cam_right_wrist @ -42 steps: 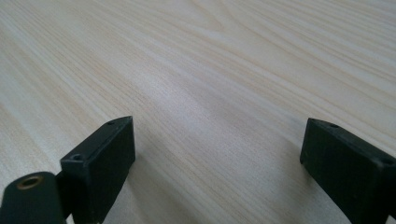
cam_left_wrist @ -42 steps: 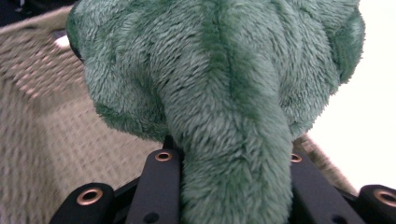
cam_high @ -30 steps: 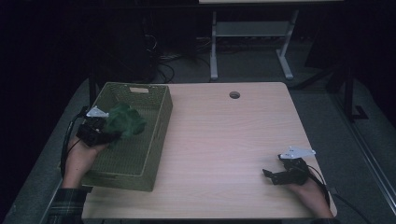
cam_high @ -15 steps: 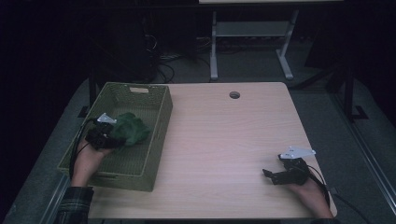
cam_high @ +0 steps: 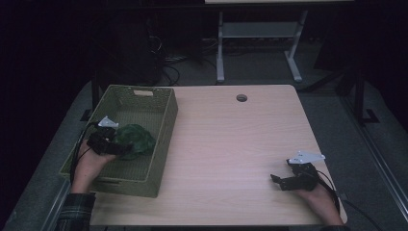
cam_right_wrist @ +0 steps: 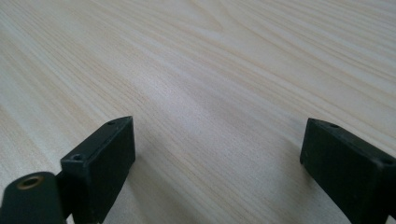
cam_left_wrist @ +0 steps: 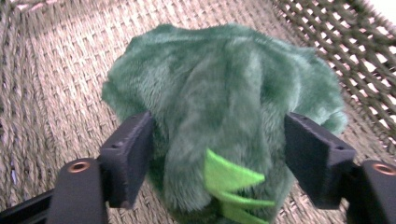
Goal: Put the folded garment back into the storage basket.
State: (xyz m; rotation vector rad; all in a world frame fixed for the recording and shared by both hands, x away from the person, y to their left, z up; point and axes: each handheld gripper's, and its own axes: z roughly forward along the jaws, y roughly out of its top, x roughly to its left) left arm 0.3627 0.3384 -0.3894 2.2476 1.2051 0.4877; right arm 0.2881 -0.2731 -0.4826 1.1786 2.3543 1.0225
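The toy (cam_left_wrist: 224, 107) was of deep green plush with a smooth lime felt tab, the basket (cam_left_wrist: 42, 79) of coarse woven fibre, the worktop (cam_right_wrist: 224, 70) of pale, matt, fine-grained wood, and the fingers (cam_right_wrist: 100, 163) of matt black plastic.

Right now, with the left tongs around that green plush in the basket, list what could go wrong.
1. The left tongs straddle the green plush toy with the jaws wide; the soft fur may squash and slip out when they close.
2. The woven basket wall rises right beside the toy, so a lift could snag it or drag the basket.
3. The right tongs sit open across the table, too far away to steady the basket.
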